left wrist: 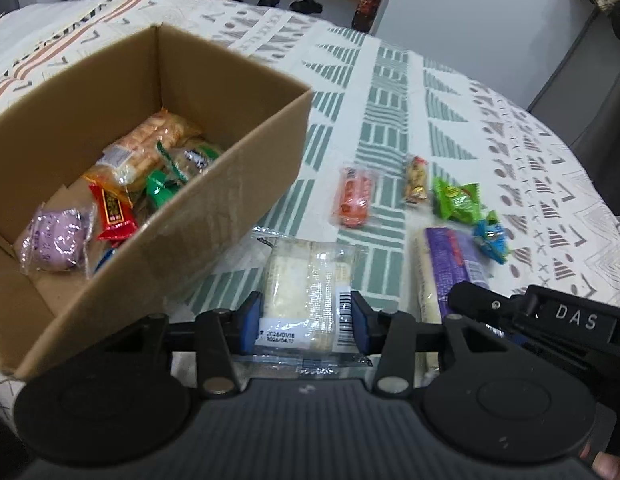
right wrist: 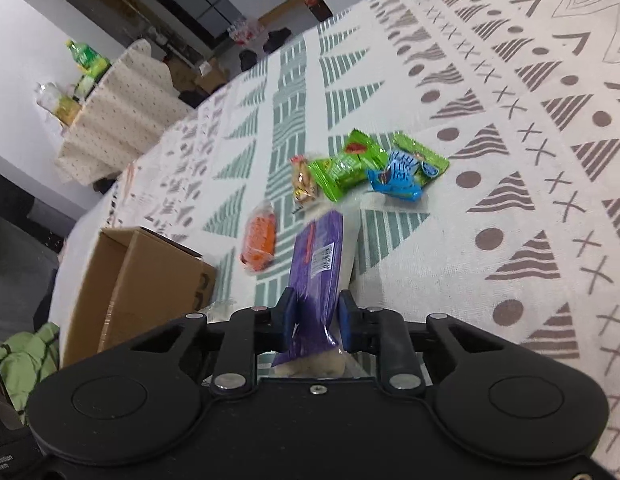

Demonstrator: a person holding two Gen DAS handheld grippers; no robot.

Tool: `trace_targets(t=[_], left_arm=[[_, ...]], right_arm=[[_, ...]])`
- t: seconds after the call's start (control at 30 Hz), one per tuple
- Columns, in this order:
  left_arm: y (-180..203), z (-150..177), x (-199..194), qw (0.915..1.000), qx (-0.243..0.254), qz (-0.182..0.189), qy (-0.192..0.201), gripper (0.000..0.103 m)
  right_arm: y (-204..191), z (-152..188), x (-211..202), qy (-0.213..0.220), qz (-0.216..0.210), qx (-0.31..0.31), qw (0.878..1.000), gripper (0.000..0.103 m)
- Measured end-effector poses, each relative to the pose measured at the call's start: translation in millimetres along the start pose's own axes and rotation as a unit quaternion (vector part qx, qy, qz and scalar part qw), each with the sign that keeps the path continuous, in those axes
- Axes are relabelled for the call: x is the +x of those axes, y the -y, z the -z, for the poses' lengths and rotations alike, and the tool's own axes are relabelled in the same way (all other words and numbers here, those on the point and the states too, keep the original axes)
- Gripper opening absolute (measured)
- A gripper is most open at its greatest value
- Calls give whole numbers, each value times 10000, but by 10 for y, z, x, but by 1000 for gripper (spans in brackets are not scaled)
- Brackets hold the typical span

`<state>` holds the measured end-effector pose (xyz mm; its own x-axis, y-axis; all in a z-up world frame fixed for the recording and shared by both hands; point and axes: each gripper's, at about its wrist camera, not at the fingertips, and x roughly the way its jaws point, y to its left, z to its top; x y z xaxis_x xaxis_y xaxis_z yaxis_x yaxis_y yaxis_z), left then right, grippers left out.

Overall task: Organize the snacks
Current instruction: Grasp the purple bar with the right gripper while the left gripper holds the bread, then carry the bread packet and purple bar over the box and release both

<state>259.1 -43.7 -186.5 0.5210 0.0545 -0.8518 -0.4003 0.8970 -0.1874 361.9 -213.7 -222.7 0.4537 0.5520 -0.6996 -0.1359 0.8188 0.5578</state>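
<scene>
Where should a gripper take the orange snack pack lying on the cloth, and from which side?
Across its short width, near the middle, coming down from above. The orange snack pack lies flat and long on the tablecloth, with crinkled seals at both ends that offer little to hold. Its long sides are clear: the cardboard box and the peanut packet stand apart from it, so fingers fit on either side.

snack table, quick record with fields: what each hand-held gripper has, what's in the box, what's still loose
left hand-held gripper: shut on pale clear-wrapped snack
right hand-held gripper: shut on purple packet
cardboard box: open, several snacks inside
loose on tablecloth: orange packet, green packets, blue packet, small yellowish packet
</scene>
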Motion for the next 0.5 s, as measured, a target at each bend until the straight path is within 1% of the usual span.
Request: trace_targets(t=[0.1, 0.23, 0.5], left_arm=[[14, -10, -122, 9999, 28, 130, 73, 44], [19, -41, -310, 9995, 66, 211, 227, 44], [-37, -127, -749, 9975, 158, 274, 632, 44]], right_arm=[[-46, 23, -99, 98, -49, -5, 9999, 21], [-129, 24, -245, 285, -193, -26, 9994, 20], [-328, 2, -510, 605, -689, -72, 9958, 20]])
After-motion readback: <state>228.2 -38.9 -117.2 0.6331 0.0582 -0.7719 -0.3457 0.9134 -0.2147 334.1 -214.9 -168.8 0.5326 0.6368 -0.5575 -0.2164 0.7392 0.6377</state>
